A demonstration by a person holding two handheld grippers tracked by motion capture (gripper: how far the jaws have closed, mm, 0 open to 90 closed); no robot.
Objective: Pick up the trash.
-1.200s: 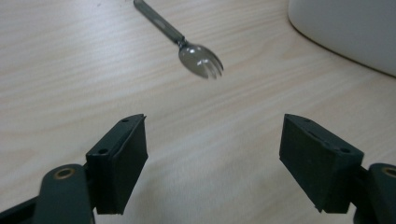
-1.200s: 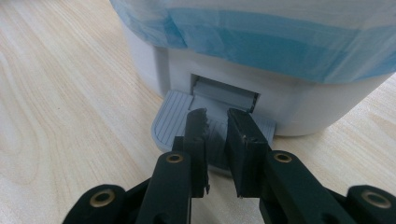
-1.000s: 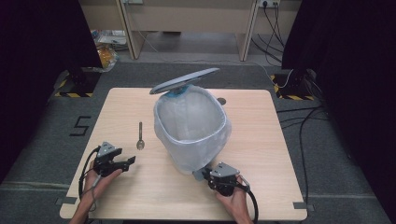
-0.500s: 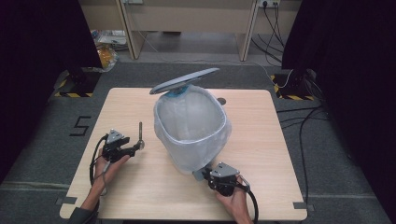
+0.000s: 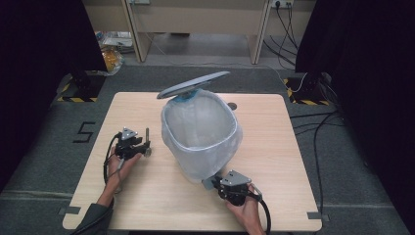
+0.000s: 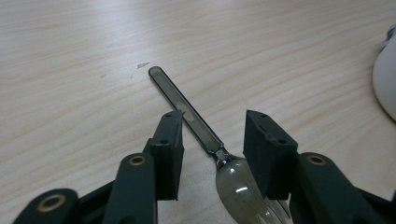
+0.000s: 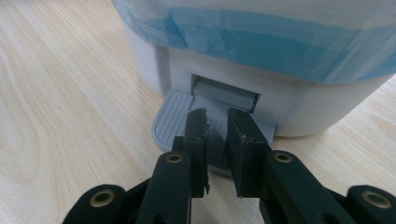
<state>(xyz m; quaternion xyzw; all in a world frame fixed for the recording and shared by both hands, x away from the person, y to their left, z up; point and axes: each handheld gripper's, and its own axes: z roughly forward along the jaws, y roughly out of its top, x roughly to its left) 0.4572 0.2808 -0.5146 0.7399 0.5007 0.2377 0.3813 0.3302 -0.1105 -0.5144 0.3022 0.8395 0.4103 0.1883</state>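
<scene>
Cables trail over grey carpet; a yellow bag lies beyond the table.

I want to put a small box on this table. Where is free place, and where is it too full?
The pale wooden table is bare right of the white pedal bin with its blue-tinted liner, and along the near edge between the two hands. It is crowded at the left gripper, where its jaws have just been closing around the metal spoon, and at the right gripper on the bin's pedal.

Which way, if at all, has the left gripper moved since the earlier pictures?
Yes: the left gripper has moved toward the bin, its closing jaws now astride the spoon.
</scene>
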